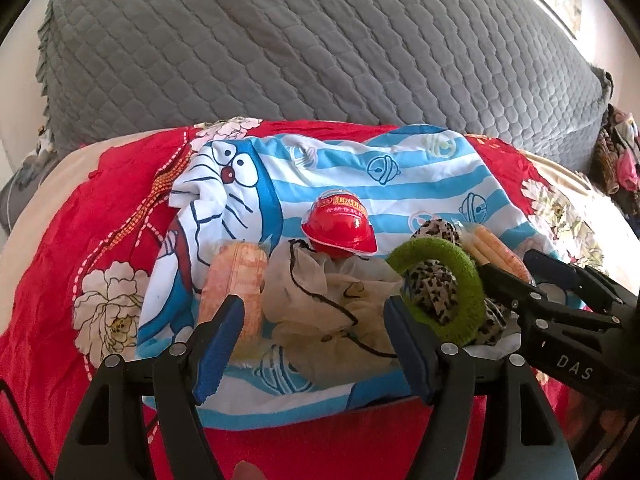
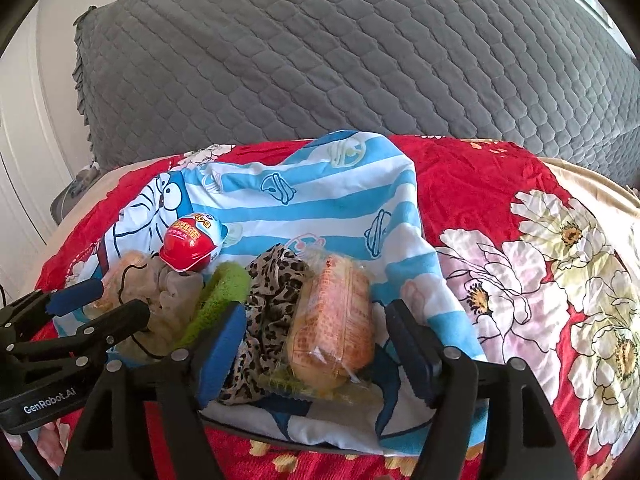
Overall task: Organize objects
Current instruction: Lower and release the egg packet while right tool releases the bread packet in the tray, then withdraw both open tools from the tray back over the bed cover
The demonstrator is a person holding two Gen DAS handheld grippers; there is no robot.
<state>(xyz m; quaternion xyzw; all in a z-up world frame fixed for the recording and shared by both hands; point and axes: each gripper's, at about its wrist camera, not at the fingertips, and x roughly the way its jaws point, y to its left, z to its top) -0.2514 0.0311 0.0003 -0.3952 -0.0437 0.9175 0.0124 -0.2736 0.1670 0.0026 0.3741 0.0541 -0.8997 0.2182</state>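
A wrapped orange bun (image 2: pixel 332 320) lies on the blue striped cloth (image 2: pixel 320 196), between the right gripper's (image 2: pixel 316 356) parted, empty jaws. The left gripper (image 1: pixel 312 344) gapes empty over a beige pouch (image 1: pixel 320 300). The bun's near end is blurred.

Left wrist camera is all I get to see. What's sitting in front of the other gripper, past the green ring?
Observer: A wrapped bun lies between the open fingers of the right gripper. Neither pad touches it.
Operator: Does my gripper have any words on it?
Observer: Yes. From the right wrist view, the side of the left gripper reads GenRobot.AI.
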